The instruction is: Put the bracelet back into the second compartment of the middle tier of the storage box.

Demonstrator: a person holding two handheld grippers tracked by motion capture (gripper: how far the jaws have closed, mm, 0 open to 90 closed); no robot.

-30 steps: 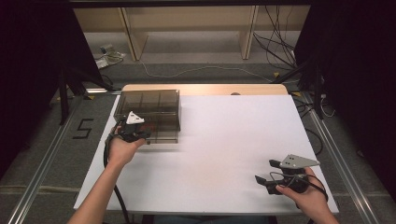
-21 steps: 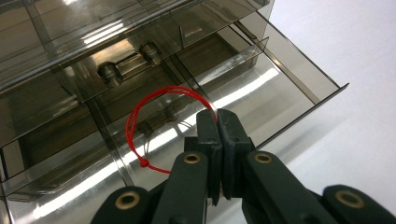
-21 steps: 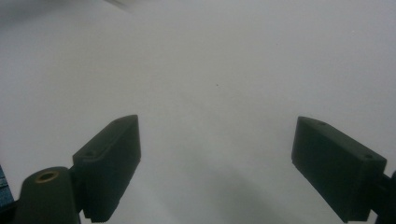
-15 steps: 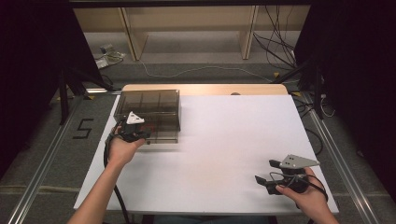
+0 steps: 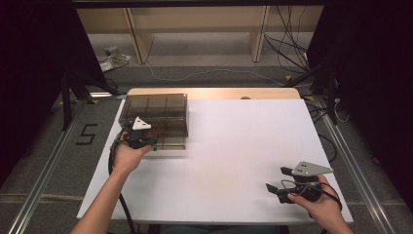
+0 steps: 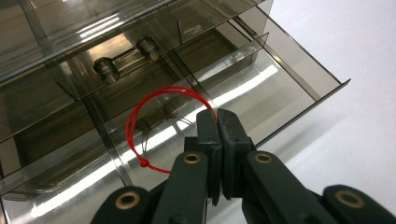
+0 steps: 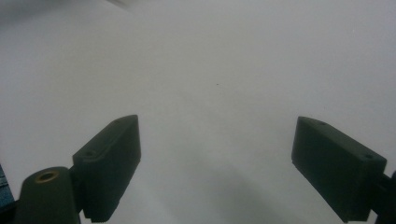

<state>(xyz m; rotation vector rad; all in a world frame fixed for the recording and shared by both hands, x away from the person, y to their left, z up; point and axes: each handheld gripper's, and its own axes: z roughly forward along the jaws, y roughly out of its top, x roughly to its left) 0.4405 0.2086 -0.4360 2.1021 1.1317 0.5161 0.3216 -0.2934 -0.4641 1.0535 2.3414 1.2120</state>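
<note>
A smoky see-through box (image 5: pixel 156 109) with small compartments stands at the table's far left. My left gripper (image 5: pixel 148 141) is at its near side, shut on a red string loop (image 6: pixel 132 122). In the left gripper view the jaws (image 6: pixel 218 116) pinch the loop over a drawer (image 6: pixel 289 88) that sticks out of the box, and small metal parts lie in the compartments behind it. My right gripper (image 5: pixel 278 179) hovers low at the table's near right, open, with nothing between its pads (image 7: pixel 112 158).
The white tabletop (image 5: pixel 243 141) stretches between the two hands. A wooden strip (image 5: pixel 214 92) runs along its far edge. A "5" mark (image 5: pixel 86 134) is on the floor at the left, and cables lie beyond the table.
</note>
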